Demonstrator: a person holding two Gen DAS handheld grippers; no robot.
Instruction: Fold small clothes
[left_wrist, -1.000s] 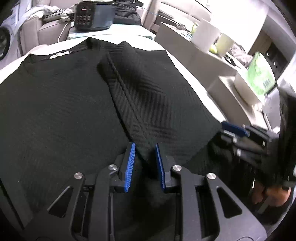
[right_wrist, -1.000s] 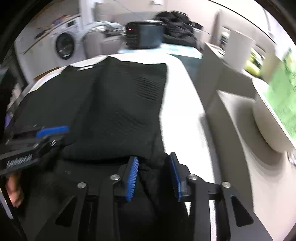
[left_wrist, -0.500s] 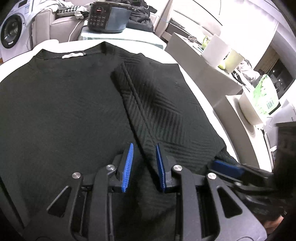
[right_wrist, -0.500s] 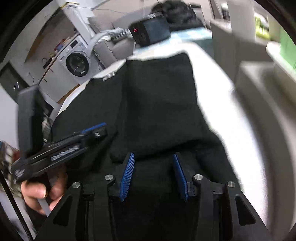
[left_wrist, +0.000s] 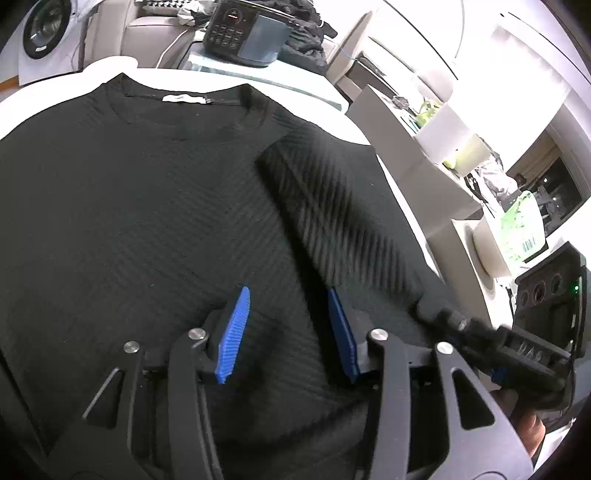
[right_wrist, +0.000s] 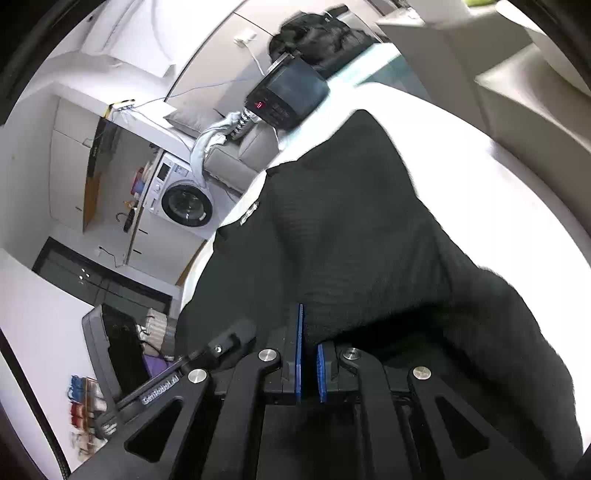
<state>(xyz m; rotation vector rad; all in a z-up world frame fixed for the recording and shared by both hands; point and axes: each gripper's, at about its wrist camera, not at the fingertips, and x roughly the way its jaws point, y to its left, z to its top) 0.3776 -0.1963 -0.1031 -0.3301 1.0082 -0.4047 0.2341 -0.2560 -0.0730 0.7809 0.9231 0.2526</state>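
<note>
Two grippers over the black sweater (left_wrist: 147, 221): left gripper (left_wrist: 288, 332) spread wide, right gripper (right_wrist: 308, 354) rolled sideways, nearly clenched.

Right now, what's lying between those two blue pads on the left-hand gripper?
Only the black sweater. In the left wrist view, the left gripper is open, and sweater fabric fills the gap between its blue pads; nothing else lies there.

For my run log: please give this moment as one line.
left tongs: open over black sweater | right tongs: nearly shut at hem | sleeve: folded in
</note>
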